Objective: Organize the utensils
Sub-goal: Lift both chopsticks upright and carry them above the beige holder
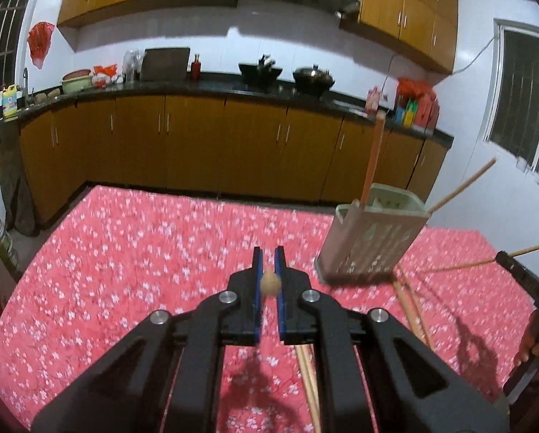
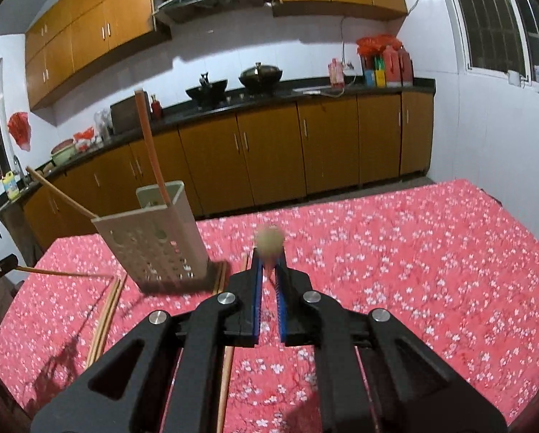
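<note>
The left tongs [image 1: 269, 265] are gripping the end of a pale wooden chopstick [image 1: 271, 283], jaws narrow around it. The right tongs [image 2: 269, 265] are likewise clamping a second pale wooden chopstick [image 2: 269, 241]. The beige perforated plastic utensil holder [image 1: 368, 238] is standing tilted on the red floral-clothed surface [image 1: 143, 252], holding an orange chopstick [image 1: 374, 155]. More loose wooden chopsticks [image 2: 105, 314] are lying beside it.

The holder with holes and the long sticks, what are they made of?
The holder looks like matte, pale plastic: smooth moulded walls with neat punched holes. The sticks lying on the tablecloth look like bamboo or wood: tan, thin and straight. The tall orange stick standing in the holder could be plastic or painted wood.
</note>
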Available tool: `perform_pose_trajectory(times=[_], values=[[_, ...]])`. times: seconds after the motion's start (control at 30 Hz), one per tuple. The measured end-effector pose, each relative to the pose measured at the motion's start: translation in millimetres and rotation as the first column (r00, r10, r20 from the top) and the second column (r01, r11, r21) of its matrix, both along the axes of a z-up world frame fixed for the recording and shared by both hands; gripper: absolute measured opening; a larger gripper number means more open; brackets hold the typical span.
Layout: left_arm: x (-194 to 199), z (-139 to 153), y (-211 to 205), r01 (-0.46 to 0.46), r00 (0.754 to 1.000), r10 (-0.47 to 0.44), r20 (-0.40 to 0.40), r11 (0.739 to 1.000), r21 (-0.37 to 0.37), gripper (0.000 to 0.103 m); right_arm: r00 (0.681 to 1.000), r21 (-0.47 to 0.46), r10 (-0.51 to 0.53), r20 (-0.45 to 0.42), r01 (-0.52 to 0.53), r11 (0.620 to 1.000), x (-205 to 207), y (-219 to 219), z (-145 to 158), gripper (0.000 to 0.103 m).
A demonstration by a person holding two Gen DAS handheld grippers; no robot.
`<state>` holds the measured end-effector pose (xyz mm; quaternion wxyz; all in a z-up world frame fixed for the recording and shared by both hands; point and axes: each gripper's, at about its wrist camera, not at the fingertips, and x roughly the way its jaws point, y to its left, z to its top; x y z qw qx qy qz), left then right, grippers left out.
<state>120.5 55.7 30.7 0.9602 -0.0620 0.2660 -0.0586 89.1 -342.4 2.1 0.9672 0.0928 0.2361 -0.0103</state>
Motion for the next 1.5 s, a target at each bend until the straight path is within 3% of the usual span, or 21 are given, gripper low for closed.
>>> perform_pose_trajectory(times=[0.33, 0.53, 0.77, 0.97, 1.2, 1.5], values=[[-6, 22, 2, 0.003, 0.998, -0.003, 0.058, 1.000, -0.002, 0.007, 0.999, -0.008, 0.008, 0.045, -0.008, 1.000, -3, 3, 15, 0.007], [-19, 44, -7, 0.085, 0.992, -0.083, 0.098, 0.996, -0.016, 0.007, 0.991, 0.023, 0.082, 0.109, -0.085, 0.996, -13, 9, 47, 0.007], [-26, 82, -40, 0.185, 0.964, -0.177, 0.197, 0.983, -0.020, 0.007, 0.954, 0.077, 0.192, 0.229, -0.214, 0.974, -21, 27, 94, 0.007], [-15, 121, -72, 0.191, 0.930, -0.175, 0.323, 0.982, -0.018, 0.007, 0.919, 0.018, 0.191, 0.346, -0.210, 0.977, -9, 53, 122, 0.007], [20, 151, -93, 0.085, 0.891, -0.058, 0.449, 0.996, -0.040, 0.007, 0.914, 0.029, 0.140, 0.380, -0.163, 0.986, 24, 60, 120, 0.007], [59, 118, -103, 0.054, 0.901, -0.019, 0.433, 0.996, -0.067, 0.007, 0.946, 0.005, 0.143, 0.292, -0.151, 0.988, 65, 73, 86, 0.007]])
